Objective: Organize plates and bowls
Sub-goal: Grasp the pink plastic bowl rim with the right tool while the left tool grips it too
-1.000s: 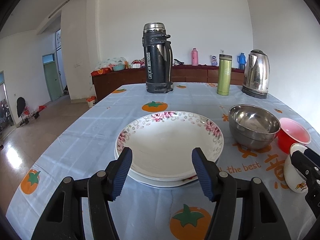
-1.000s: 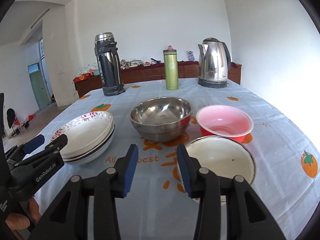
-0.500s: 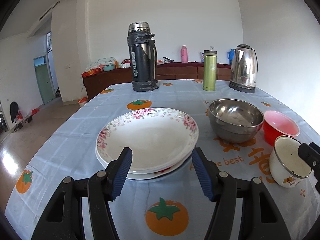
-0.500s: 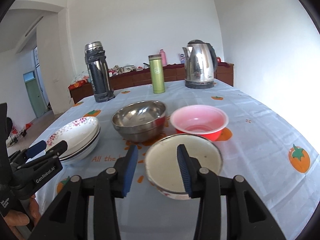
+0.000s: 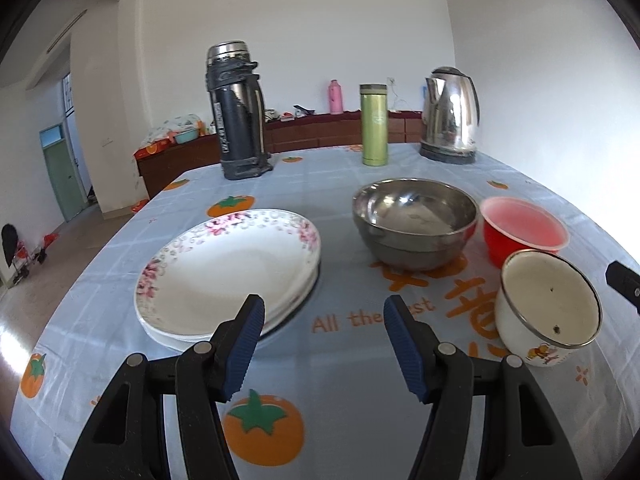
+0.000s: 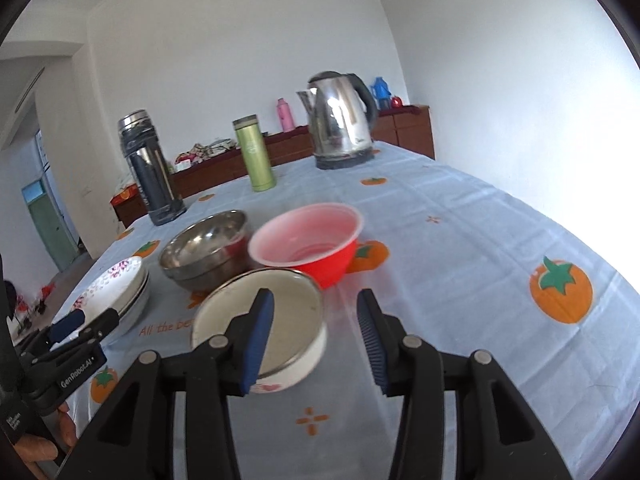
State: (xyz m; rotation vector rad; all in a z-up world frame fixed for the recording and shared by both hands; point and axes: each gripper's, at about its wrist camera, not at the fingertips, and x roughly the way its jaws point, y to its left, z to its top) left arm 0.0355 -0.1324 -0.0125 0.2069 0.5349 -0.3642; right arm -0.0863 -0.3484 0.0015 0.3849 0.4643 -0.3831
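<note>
Here the steel bowl (image 5: 415,222) serves as the landmark on the surface (image 5: 320,184), which is covered by a pale blue cloth printed with orange tomatoes. Left of the steel bowl, and apart from it, sits a stack of white plates (image 5: 228,272) with pink flowers on the rim. Right of the steel bowl, nearly touching it, stands a red plastic bowl (image 5: 520,228) with a pale pink inside. In front of the red bowl and to the right of the steel bowl is a white enamel bowl (image 5: 548,308) with a metal rim and a small cartoon on its side.

Behind the steel bowl stand a green flask (image 5: 374,125), a steel kettle (image 5: 451,116) to the right of the flask, and a tall dark thermos (image 5: 236,112) well to the left.

The left hand-held gripper (image 5: 324,344) hovers in front of the steel bowl, over bare cloth between the plates and the enamel bowl; its blue-padded fingers stand apart with nothing between them.

The right hand-held gripper (image 6: 316,336) hangs over the near right edge of the white enamel bowl. Its jaws are opening; the left pad (image 6: 260,344) overlaps the bowl's inside in the view, and the bowl's right rim lies in the gap, but the pads do not press on it. In the right wrist view the picture is tilted, and a person's fingers (image 6: 36,446) show at the lower left.
</note>
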